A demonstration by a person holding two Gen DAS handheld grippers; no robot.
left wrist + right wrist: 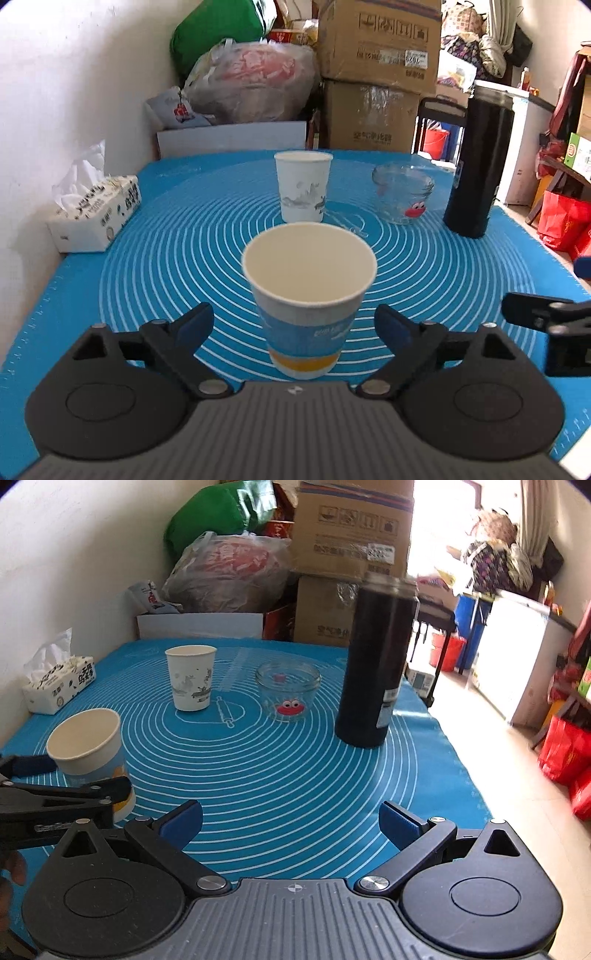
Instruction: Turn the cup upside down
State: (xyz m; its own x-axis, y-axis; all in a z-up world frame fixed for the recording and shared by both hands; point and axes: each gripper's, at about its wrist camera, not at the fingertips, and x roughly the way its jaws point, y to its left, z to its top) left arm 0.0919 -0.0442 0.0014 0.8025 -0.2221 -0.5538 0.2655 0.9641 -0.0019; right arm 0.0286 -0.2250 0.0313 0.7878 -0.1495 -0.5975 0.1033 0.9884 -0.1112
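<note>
Upright on the blue silicone mat with white rings [424, 266], mouth up, long axis vertical: blue-and-white paper cup with an orange band [308, 295]. White characters on its blue band, too blurred to read. Sitting right between the spread fingers of the left claw [294, 325], untouched on both sides, jaws wide open. Seen from the right wrist at the left edge [88, 753], with the left claw's black fingers around it. Right claw [290, 821] open too, holding nothing, over bare mat. Further back on the worktop: white paper cup with a grey ink print [303, 188], clear glass bowl with a red cartoon sticker [403, 197], tall black flask [376, 661] with a small unreadable label. Tissue box with black characters [94, 214] at the left, print not legible.
</note>
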